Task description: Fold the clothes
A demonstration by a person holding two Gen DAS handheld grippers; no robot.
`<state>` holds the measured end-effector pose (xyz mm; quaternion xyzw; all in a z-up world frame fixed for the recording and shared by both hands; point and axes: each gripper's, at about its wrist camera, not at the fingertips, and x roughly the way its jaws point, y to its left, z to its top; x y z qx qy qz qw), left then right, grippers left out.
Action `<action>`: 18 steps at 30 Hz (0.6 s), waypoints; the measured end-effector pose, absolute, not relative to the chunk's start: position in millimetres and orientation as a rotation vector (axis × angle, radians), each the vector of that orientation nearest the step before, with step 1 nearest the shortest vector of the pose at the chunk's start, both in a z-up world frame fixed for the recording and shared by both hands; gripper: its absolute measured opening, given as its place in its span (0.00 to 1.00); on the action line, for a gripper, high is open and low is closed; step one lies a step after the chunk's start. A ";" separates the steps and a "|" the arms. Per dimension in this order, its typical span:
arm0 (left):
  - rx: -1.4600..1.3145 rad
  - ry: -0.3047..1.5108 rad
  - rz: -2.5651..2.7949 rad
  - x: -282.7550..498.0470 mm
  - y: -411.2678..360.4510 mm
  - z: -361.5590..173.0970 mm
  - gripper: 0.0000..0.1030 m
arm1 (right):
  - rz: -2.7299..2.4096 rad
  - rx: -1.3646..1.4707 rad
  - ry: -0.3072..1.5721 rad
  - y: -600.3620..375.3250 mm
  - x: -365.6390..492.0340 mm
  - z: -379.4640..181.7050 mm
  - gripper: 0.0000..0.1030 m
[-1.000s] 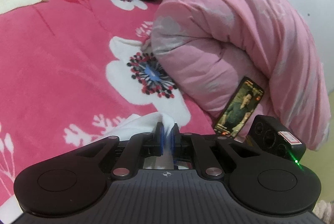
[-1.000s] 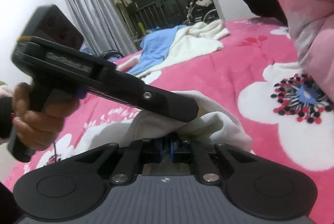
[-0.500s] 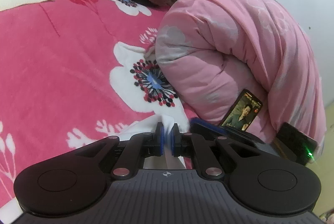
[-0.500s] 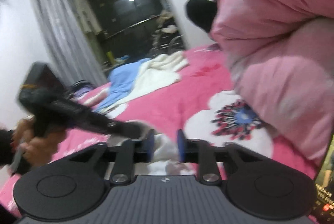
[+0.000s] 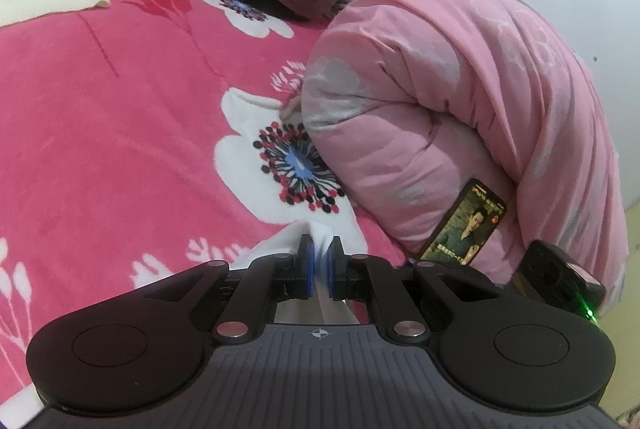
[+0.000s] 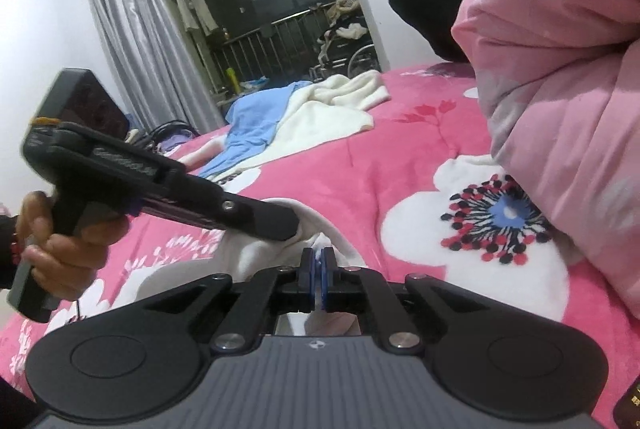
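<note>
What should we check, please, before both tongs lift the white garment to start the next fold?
1. Left tongs gripping the white garment: ok, white cloth is pinched between the blue pads.
2. Right tongs gripping it: ok, shut on a bit of white cloth.
3. Two separate grip points: ok, in the right wrist view the left tongs hold the cloth to the left of the right ones.
4. Phone clear of the lift: not ok, it leans on the pink quilt close by the left tongs.
5. Bedspread not pinched along: cannot tell.
6. Rest of the garment lying flat: cannot tell, mostly hidden.
</note>
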<state>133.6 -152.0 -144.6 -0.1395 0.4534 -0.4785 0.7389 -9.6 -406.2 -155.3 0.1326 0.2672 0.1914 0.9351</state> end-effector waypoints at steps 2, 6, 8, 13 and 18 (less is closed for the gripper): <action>-0.312 0.997 -1.051 134.0 -151.8 -145.2 0.05 | 0.407 0.266 0.554 -404.2 -11.1 -155.0 0.03; -0.301 0.986 -1.066 131.3 -153.5 -142.9 0.05 | 0.425 0.235 0.570 -394.0 -2.3 -158.0 0.03; -0.288 0.979 -1.073 129.5 -153.5 -141.1 0.05 | 0.414 0.227 0.576 -391.4 2.9 -160.8 0.03; -0.270 0.985 -1.080 126.8 -155.3 -143.2 0.05 | 0.403 0.206 0.591 -384.3 9.1 -168.1 0.03; -0.239 0.999 -1.080 125.1 -158.5 -147.1 0.04 | 0.410 0.251 0.589 -387.5 16.9 -174.9 0.03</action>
